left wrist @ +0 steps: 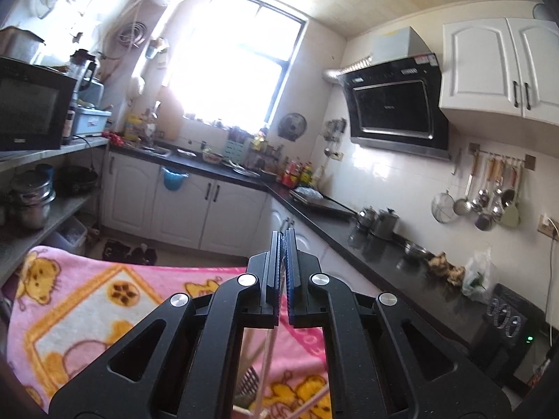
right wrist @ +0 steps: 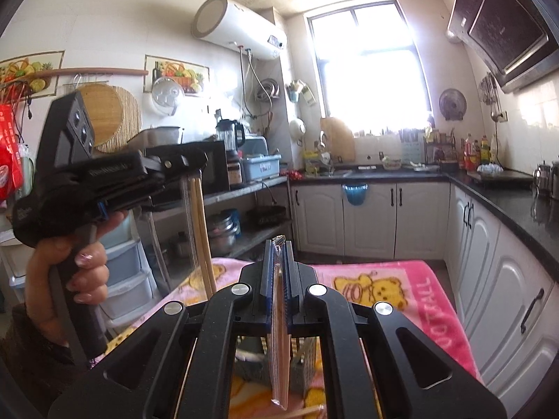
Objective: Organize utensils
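My left gripper (left wrist: 283,234) is shut; a thin clear-wrapped pair of chopsticks (left wrist: 267,359) hangs down below its jaws. In the right wrist view a hand holds that left gripper (right wrist: 190,164) at the left, and the wooden chopsticks (right wrist: 201,230) dangle from it. My right gripper (right wrist: 278,244) is shut on another clear-wrapped pack of wooden chopsticks (right wrist: 279,331), which stands upright between the pads and reaches below them. Both grippers are raised above a pink bear-print blanket (right wrist: 384,279). A grey slotted utensil basket (right wrist: 305,356) sits on the blanket under the right gripper.
A black counter (left wrist: 367,244) with pots and white cabinets (right wrist: 370,216) runs along the right and the far wall. A shelf with a microwave (left wrist: 31,104) and steel pots (left wrist: 31,202) stands on the left. Plastic drawers (right wrist: 127,279) stand beside the blanket.
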Demonstrator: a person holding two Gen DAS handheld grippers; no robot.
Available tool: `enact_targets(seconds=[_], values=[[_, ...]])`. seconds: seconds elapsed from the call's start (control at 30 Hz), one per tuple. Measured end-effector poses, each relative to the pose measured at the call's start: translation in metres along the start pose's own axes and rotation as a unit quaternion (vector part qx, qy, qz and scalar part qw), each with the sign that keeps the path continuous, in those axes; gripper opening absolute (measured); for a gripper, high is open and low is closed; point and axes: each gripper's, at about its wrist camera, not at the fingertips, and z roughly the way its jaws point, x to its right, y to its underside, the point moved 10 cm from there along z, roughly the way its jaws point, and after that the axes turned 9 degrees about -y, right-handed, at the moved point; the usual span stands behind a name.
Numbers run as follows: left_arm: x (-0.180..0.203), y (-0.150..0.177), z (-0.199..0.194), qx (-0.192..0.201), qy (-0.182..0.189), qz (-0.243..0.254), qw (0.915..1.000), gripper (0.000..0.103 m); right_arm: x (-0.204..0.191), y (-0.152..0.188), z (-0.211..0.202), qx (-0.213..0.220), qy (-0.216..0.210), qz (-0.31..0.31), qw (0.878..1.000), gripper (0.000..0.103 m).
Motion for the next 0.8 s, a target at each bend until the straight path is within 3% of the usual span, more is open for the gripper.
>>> enact_targets(seconds=[0.4, 0.8], values=[[-0.053, -0.017, 0.018, 0.033, -0.055, -0.033, 0.9974, 0.001, 0.006, -0.032, 0.029, 0.033, 0.005, -0.004, 0.999, 0.005], [-0.099, 0.015, 0.05, 0.0, -0.07, -0.073, 0.9949, 0.001, 0.024, -0.026, 0.068, 0.024, 0.016, 0.016, 0.999, 0.005]])
